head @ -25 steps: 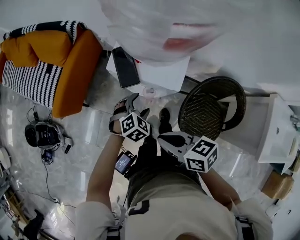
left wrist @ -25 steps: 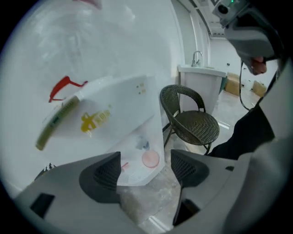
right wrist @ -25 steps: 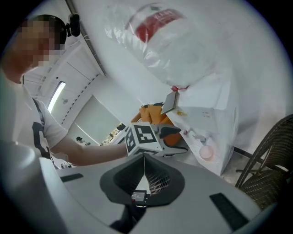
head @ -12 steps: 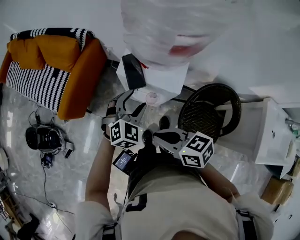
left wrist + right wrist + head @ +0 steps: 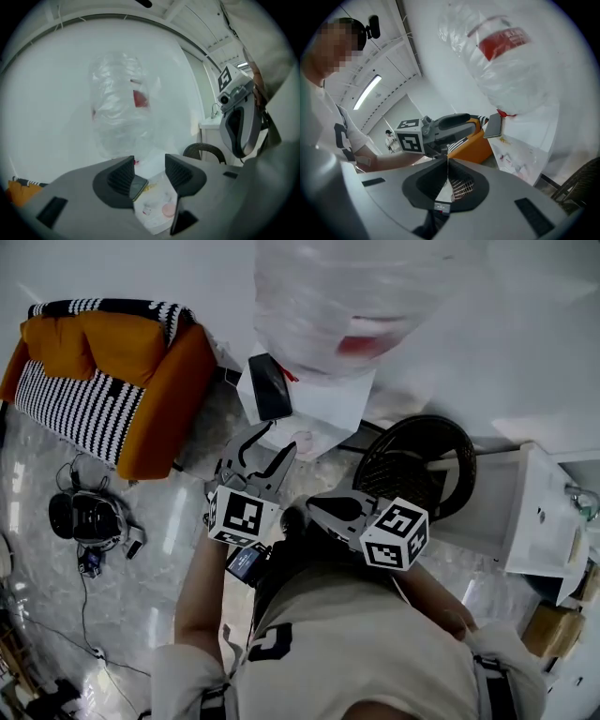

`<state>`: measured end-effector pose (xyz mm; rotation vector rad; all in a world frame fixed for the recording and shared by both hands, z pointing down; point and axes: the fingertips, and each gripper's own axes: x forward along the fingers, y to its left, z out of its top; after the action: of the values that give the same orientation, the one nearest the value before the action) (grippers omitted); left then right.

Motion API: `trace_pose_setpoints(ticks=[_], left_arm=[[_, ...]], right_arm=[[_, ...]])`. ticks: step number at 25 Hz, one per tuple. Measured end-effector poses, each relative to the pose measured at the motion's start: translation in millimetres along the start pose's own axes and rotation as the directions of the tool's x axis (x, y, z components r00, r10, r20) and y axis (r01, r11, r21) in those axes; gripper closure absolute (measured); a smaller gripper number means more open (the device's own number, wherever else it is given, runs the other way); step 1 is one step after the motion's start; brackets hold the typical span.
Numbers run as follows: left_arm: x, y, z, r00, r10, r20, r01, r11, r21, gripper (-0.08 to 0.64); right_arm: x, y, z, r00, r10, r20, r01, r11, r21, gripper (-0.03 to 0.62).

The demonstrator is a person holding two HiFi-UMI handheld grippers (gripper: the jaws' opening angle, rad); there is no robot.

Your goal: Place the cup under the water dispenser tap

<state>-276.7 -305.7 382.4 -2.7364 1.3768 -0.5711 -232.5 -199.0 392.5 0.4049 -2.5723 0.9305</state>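
- The left gripper (image 5: 150, 172) is held up in front of the dispenser (image 5: 323, 399).
- Its jaws are apart. They have just been closing. Nothing is between them, and it holds nothing.
- The right gripper (image 5: 447, 172) has its jaws pressed together. It holds nothing too.
- The two grippers are side by side in front of the person, close to each other but not touching.
- The dispenser is a white box. A big bottle (image 5: 347, 296) wrapped in clear plastic sits on top of it. The bottle has a red label.
- A small round clear thing (image 5: 302, 439) sits at the front of the dispenser, below the bottle. It looks like the cup, but it is too small and blurry to be sure.
- The cup is just past the tips of the left gripper. The gripper is not touching it.
- A black phone (image 5: 272, 387) leans on the dispenser, just beside the cup.
- An orange sofa (image 5: 159, 399) with a black and white striped cushion stands to the left of the dispenser.
- A dark round basket (image 5: 417, 465) is on the right, near the right gripper.
- The floor (image 5: 150, 577) is shiny and grey.
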Motion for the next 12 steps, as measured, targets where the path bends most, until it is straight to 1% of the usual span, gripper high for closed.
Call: trace_pose_setpoints(ticks=[3,7,10,12], left_arm=[[-5.1,2.7,12.5,1.0,0.013,0.026,-0.012,0.998,-0.067,0.308],[-16.1,5.3,23.2,0.998,0.033,0.045,-0.025,0.986,-0.165,0.308],[-24.6,-5.8,36.4,0.997,0.029,0.074,-0.01,0.97,-0.244,0.308],[-29.4,-19.2,46.2,0.997,0.014,0.078,0.008,0.962,-0.272,0.308]], right_arm=[[-6.9,-0.9,8.4,1.0,0.001,0.027,-0.001,1.0,-0.016,0.565],[-17.7,-2.7,20.9,0.997,-0.003,0.078,0.005,1.0,-0.03,0.565],[-32.0,-4.4,23.4,0.994,-0.016,0.104,0.02,0.999,-0.036,0.565],[-43.5,-2.5,22.5,0.994,-0.007,0.111,0.013,0.998,-0.054,0.565]])
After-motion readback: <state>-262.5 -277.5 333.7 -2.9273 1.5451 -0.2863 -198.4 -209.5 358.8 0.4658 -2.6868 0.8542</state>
